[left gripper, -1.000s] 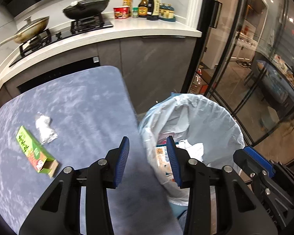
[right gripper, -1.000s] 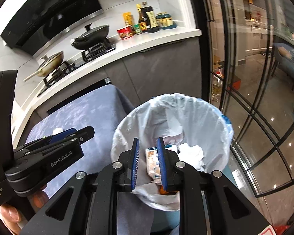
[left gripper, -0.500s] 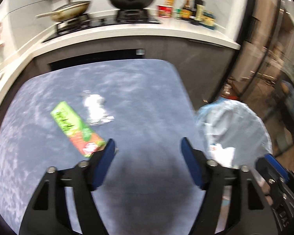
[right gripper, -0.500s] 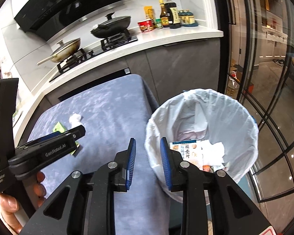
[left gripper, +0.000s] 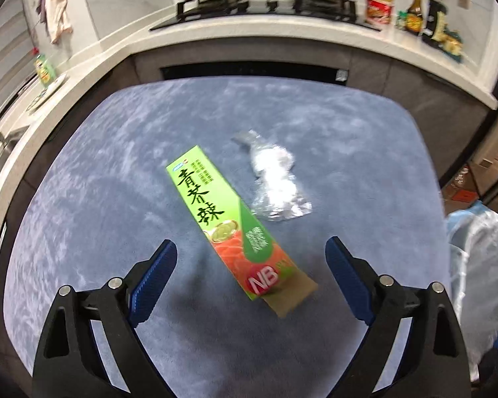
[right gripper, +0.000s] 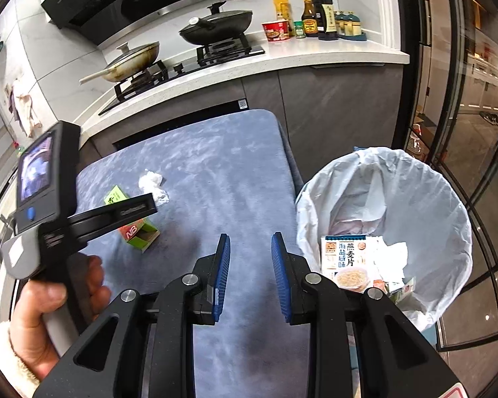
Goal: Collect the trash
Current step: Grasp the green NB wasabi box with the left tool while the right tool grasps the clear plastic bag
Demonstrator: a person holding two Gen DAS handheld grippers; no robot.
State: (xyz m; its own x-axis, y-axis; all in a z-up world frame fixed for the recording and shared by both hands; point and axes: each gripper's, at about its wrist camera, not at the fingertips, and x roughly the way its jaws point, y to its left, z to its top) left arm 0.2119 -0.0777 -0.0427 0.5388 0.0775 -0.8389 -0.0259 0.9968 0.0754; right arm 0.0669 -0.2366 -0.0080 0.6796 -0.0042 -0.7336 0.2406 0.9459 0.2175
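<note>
- My left gripper (left gripper: 250,263) has just been opening and its jaws now stand wide apart, pads touching nothing; the long green cardboard box with the red end (left gripper: 235,229) lies on the blue-grey mottled tabletop (left gripper: 83,199), its near end between the two fingers.
- The box's long axis runs from upper left to lower right of the left wrist view, slanted across the jaw gap, so I judge the wrist needs a roll before closing.
- The crumpled clear plastic wrapper (left gripper: 275,182) lies just beside the box, up and right of it.
- My right gripper (right gripper: 250,275) is parted a little with nothing between its pads, over the table's near edge, beside the white-lined trash bin (right gripper: 425,179); the left is nearer the box.
- In the right wrist view the left tool covers most of the box (right gripper: 139,232). Motion blur softens the left view.
</note>
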